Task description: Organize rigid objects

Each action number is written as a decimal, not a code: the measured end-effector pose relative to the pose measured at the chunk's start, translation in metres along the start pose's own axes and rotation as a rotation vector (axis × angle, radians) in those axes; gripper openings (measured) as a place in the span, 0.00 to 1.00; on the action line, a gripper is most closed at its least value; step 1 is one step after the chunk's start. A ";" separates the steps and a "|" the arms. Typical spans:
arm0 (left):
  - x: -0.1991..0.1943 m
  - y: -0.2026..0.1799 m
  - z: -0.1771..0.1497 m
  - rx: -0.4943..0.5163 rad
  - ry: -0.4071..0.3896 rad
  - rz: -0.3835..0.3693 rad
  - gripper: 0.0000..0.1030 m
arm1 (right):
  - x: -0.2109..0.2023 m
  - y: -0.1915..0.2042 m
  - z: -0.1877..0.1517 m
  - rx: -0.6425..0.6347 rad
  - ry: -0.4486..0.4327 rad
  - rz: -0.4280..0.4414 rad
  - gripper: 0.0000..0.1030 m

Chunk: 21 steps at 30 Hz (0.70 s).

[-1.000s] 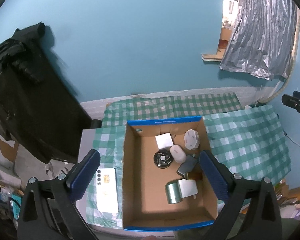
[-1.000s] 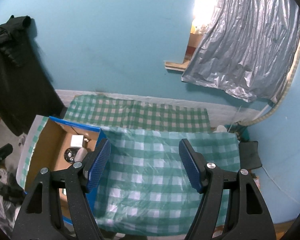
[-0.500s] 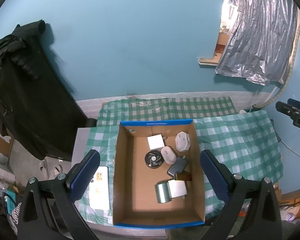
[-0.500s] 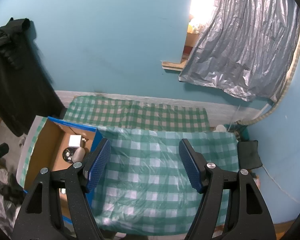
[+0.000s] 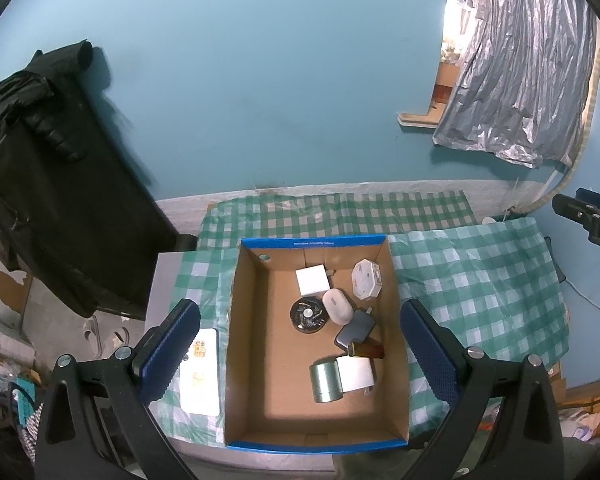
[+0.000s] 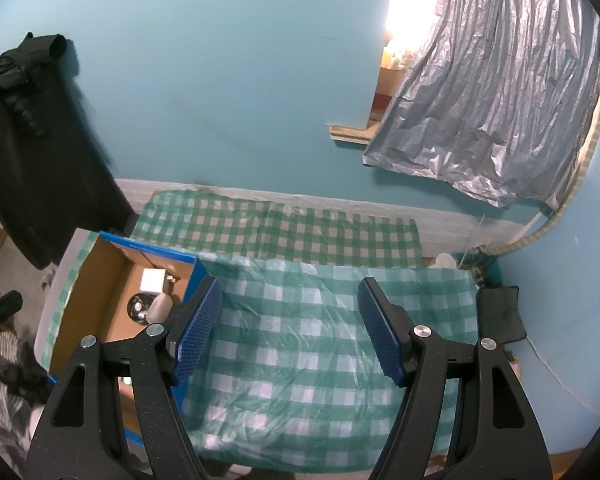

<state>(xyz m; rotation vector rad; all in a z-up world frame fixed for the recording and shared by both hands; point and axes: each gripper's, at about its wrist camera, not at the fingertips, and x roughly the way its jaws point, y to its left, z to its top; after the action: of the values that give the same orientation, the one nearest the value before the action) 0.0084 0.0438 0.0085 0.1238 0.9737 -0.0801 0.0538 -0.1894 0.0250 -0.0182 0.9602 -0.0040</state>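
Left gripper (image 5: 300, 354) now higher above the cardboard box (image 5: 244, 340), both grippers' fingers wide apart, empty

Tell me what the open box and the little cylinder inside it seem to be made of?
The box looks like corrugated cardboard: matte brown inside, with a printed blue outer skin showing along its rim. The cylinder seems to be metal, perhaps a tin, judging by its dull silvery sheen, though metallised plastic can't be excluded.

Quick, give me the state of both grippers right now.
Left gripper: open, holding nothing, above the cardboard box.
Right gripper: open, holding nothing, above the checked cloth.
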 end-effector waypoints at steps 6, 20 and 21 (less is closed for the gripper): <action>0.001 -0.001 0.000 0.018 0.005 -0.001 0.98 | 0.000 0.000 0.000 0.001 0.001 0.000 0.68; 0.000 -0.001 0.003 0.020 0.003 -0.002 0.98 | 0.002 0.001 -0.001 0.002 0.005 0.000 0.68; 0.000 -0.001 0.002 0.019 0.003 -0.001 0.98 | 0.002 0.001 -0.001 0.002 0.005 0.001 0.68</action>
<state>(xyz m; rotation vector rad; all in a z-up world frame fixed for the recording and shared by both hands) 0.0103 0.0420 0.0096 0.1412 0.9760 -0.0907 0.0539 -0.1884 0.0227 -0.0163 0.9657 -0.0038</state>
